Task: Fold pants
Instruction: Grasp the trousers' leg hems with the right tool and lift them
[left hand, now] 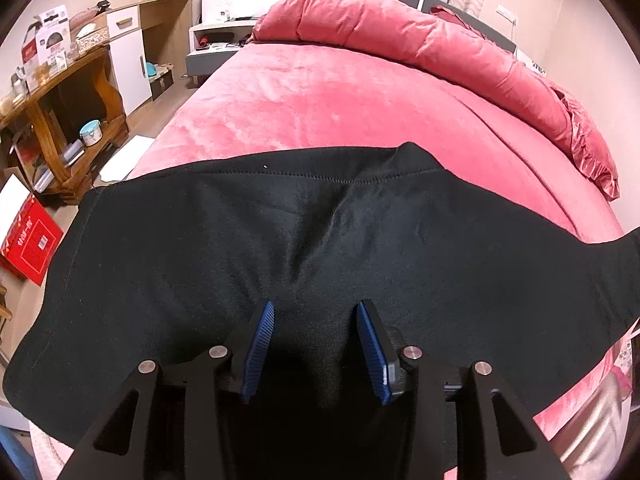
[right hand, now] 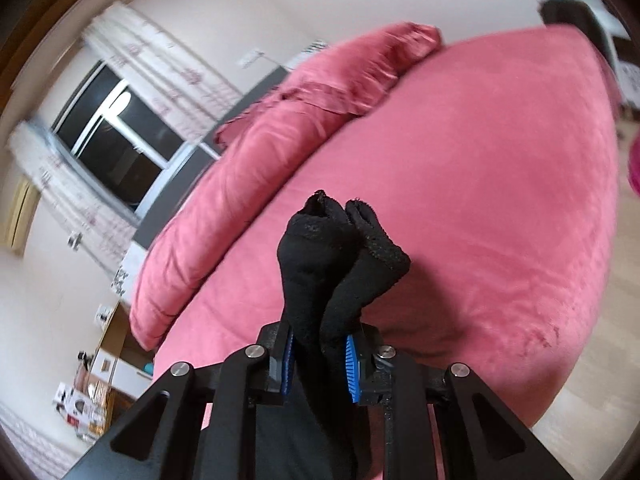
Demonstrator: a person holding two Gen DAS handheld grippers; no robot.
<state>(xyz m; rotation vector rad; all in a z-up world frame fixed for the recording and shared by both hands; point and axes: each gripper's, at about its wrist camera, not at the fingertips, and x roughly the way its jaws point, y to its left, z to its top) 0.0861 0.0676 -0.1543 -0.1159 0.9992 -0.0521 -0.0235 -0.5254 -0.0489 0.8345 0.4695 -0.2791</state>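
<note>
The right tongs [right hand: 320, 360] pinch a bunched end of the black pants [right hand: 340, 248], 2 ragged folds of cloth sticking up past the blue pads [right hand: 351, 364]. The left tongs [left hand: 316, 344] stand spread, pads just above the fabric and gripping nothing. The pants [left hand: 320, 240] lie spread across the near part of the pink bed [left hand: 320, 92], one side hanging over its edge. The cloth looks soft, limp and fairly thick, so it will likely sag and crease; taking hems or the stitched band should give the firmest hold.
</note>
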